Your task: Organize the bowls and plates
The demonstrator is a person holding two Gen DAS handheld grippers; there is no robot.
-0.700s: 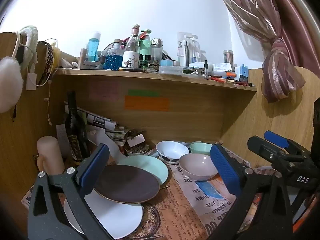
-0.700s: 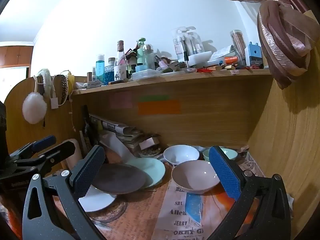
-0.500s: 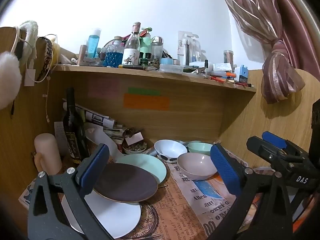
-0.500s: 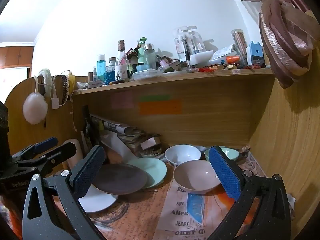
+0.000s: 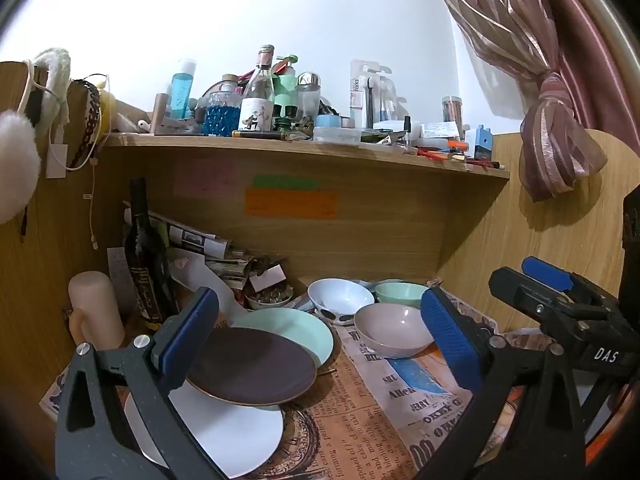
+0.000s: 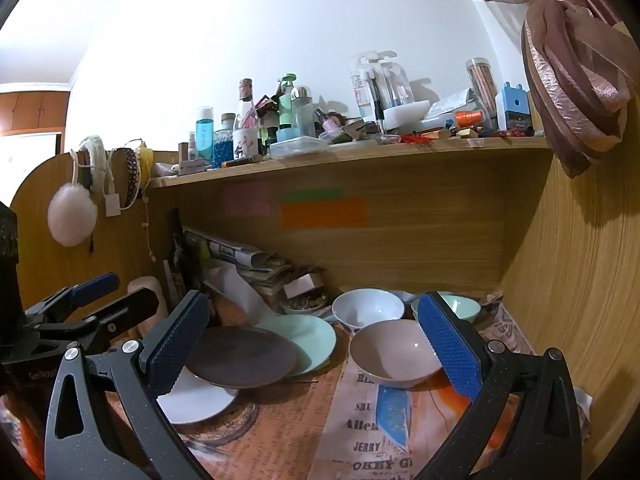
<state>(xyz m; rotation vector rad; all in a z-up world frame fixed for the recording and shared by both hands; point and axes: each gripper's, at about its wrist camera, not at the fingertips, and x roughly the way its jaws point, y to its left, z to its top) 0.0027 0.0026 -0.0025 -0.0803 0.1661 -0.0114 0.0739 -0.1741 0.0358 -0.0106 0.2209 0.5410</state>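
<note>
Brown plate sits atop the white plate and overlaps the mint plate; pinkish bowl, white bowl and mint bowl cluster to the right on the newspaper-covered bench. Vs a moment ago, my view's only drifted a bit, dishes untouched. Left tongs and right tongs both spread wide, nothing between them. Sorting hasn't begun, imo.
</note>
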